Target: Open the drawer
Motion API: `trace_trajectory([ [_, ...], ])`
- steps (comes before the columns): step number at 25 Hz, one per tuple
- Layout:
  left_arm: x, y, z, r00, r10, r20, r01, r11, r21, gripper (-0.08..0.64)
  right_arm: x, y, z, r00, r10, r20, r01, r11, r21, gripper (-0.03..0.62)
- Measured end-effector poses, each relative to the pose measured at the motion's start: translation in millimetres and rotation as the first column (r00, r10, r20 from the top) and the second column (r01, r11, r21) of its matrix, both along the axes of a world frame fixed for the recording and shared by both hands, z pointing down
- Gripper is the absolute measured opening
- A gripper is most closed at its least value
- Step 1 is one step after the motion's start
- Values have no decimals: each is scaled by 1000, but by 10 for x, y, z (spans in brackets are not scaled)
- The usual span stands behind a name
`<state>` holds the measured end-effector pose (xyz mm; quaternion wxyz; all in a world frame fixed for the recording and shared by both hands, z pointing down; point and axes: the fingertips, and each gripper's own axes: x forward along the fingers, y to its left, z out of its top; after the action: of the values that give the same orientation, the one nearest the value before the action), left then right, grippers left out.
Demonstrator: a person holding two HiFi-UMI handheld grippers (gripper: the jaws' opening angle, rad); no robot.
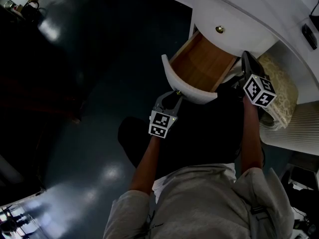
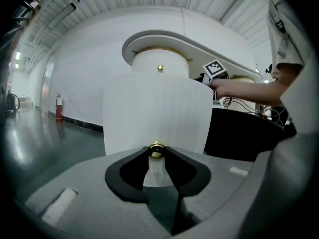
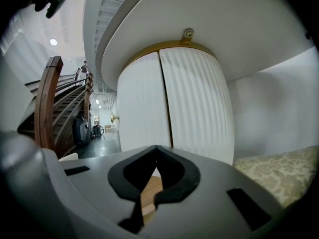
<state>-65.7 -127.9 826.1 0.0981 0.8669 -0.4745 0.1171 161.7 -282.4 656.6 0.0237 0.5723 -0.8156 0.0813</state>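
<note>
The left gripper's [image 2: 156, 149] fingers [image 2: 115, 183] stand narrow and seem to pinch the small brass knob [image 2: 156, 153] between their tips. The pads cover the knob's stem, so how firmly it is caught is hard to judge. That knob is the only sensible hold. It is hard, smooth and rounded, so it would likely slip from a slack grip. It sits mid-width on the white ribbed drawer front [image 2: 157, 111], so a straight pull toward the near side should keep the drawer [image 1: 204, 63] from racking. The drawer looks like a light wooden box with nothing visible inside. It stands well out from under the white counter [image 1: 249, 14], below the upper knob [image 1: 219, 29], and being rigid it should slide rather than flex. The right gripper [image 3: 155, 147] has its fingers together on nothing and hovers at the drawer's right side, near the patterned cushion [image 1: 281, 91]. The runners, any end stop and the drawer's far part under the counter are hidden, so the remaining travel cannot be told. The head view is dark, and the held knob is barely a glint there.
</note>
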Motion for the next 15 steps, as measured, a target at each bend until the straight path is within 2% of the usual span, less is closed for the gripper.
trace_trajectory([
  [3,-8,-25,-1,1000,0,29,1,1000,-11,106,-24,29,64,997,9,-79,-11,1000,-19,15],
  [6,-20,-6,21,998,11,59,-7,998,-63,106,-242,134,209,980,-81,-182,72,996,-52,15],
  [8,-9,-23,4,995,45,90,-37,995,-94,107,-358,133,256,967,-138,-216,127,990,-63,15],
  [11,-22,-85,-25,990,83,112,-65,985,-159,109,-475,120,314,968,-191,-160,177,979,-99,15],
  [13,-4,-161,-63,997,36,75,-20,980,-200,110,-520,181,341,968,-214,-128,198,972,-128,15],
  [15,28,-197,-90,998,-46,39,53,977,-206,110,-543,339,354,967,-230,-105,212,964,-157,15],
])
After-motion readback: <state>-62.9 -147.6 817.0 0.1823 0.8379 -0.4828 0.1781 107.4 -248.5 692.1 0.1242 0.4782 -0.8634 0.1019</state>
